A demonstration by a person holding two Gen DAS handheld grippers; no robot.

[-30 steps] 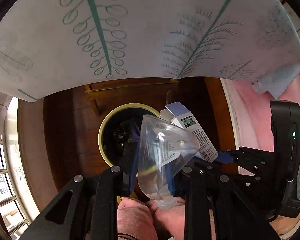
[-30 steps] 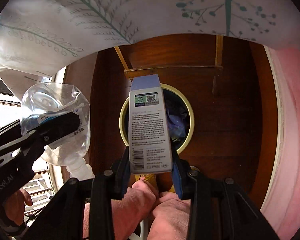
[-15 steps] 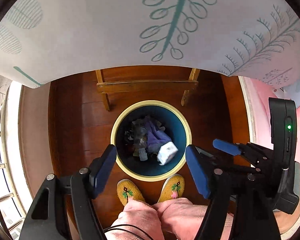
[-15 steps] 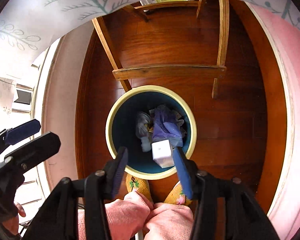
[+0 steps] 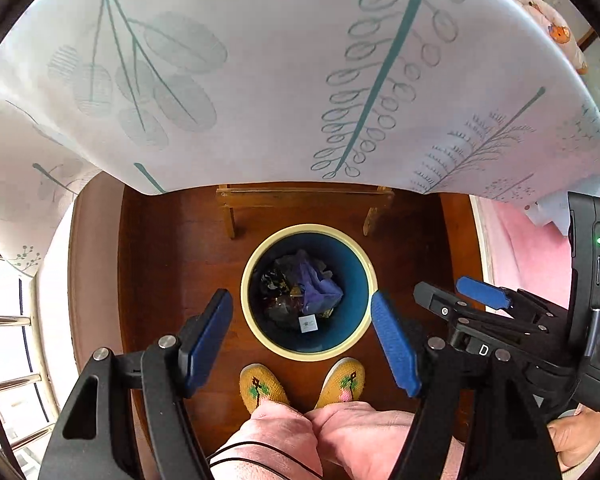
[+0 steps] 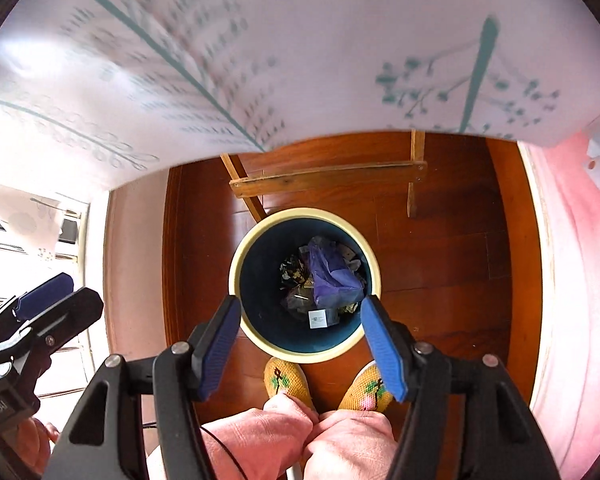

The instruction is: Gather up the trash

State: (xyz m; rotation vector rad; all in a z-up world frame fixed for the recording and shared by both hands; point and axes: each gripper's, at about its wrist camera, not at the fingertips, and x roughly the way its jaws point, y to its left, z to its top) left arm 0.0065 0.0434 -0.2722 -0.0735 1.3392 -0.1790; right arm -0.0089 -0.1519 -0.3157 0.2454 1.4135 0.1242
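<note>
A round bin with a cream rim [image 5: 256,332] and blue inside stands on the wooden floor below both grippers; it also shows in the right wrist view [image 6: 236,264]. In it lie a purple bag [image 5: 316,288], dark scraps and a small white box [image 5: 308,323], which also shows in the right wrist view [image 6: 318,318]. My left gripper [image 5: 302,340] is open and empty above the bin. My right gripper [image 6: 300,344] is open and empty above the bin too, and shows at the right of the left wrist view [image 5: 452,300].
A white tablecloth with teal leaf print [image 5: 280,72] hangs over the far side. A wooden table frame [image 6: 328,178] stands behind the bin. Two yellow slippers [image 5: 264,384] are just in front of it. A pink surface [image 6: 572,280] lies to the right.
A second ago the left gripper held a clear plastic piece and the right a white box. Both opened and dropped them into the bin. Both grippers have since risen.
</note>
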